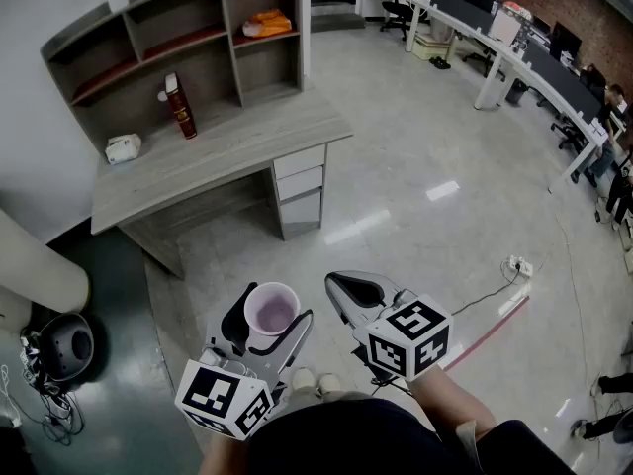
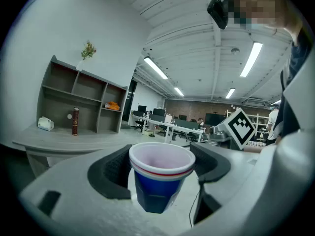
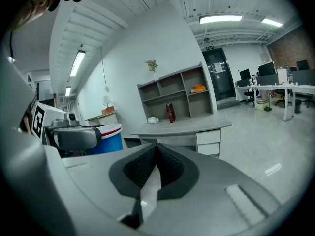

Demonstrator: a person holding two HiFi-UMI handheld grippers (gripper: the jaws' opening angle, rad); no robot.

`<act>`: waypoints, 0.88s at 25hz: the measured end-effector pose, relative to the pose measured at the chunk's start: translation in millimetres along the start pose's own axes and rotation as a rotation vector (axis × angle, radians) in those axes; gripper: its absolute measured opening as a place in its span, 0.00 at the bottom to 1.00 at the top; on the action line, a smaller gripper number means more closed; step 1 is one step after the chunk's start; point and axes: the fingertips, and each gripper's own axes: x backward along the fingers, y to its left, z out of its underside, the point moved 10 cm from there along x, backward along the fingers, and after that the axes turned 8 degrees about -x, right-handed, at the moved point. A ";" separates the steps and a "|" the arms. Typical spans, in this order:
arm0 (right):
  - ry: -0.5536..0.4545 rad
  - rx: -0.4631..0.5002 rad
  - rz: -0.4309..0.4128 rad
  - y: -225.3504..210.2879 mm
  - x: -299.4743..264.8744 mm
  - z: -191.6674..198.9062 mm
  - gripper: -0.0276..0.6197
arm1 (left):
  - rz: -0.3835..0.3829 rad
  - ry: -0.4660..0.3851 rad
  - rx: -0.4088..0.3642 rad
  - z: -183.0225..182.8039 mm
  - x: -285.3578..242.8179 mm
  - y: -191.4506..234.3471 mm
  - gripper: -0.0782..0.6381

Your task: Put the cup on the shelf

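noted at the left gripper (image 1: 267, 327): jaws spread wide and pressed on the sides of a blue cup (image 2: 160, 181), red and white band under the rim, mouth up, apparently empty. carried in the air above the floor (image 1: 415, 196), close to the body, well apart from the shelf unit (image 1: 226, 28). noted at the right gripper (image 3: 156, 161): jaws closed together, nothing between them, held just beside the left gripper.

judged step in hand: carrying toward the shelf unit, placement not yet begun.

recommended for the carry: keep the mouth level and the grip pressure steady. harder squeeze: risk of buckling a thin wall. softer squeeze: risk of slipping. close the gap to the tabletop (image 1: 227, 142) on foot before reaching out, rather than stretching from here.

recommended for the placement: choose a bare compartment. avoid the upper right compartment, occupied by an orange item (image 1: 267, 23). mind the red bottle (image 1: 180, 107) and the small white object (image 1: 123, 148), both on the tabletop in front of the lower openings. enter the compartment low and straight, rim clear of the board above. set the base flat before parting the jaws. withdraw straight back to avoid tipping. keep the right gripper out of the path, ready to steady if needed.
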 end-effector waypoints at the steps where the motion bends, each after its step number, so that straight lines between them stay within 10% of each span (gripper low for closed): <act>1: 0.001 0.001 0.001 0.1 1.1 1.1 0.04 | -0.001 0.002 0.001 0.9 0.7 -0.9 0.62; 22: 0.031 -0.036 -0.036 -21.6 -0.6 11.8 0.05 | -0.057 0.007 0.044 16.3 -9.9 -9.4 0.62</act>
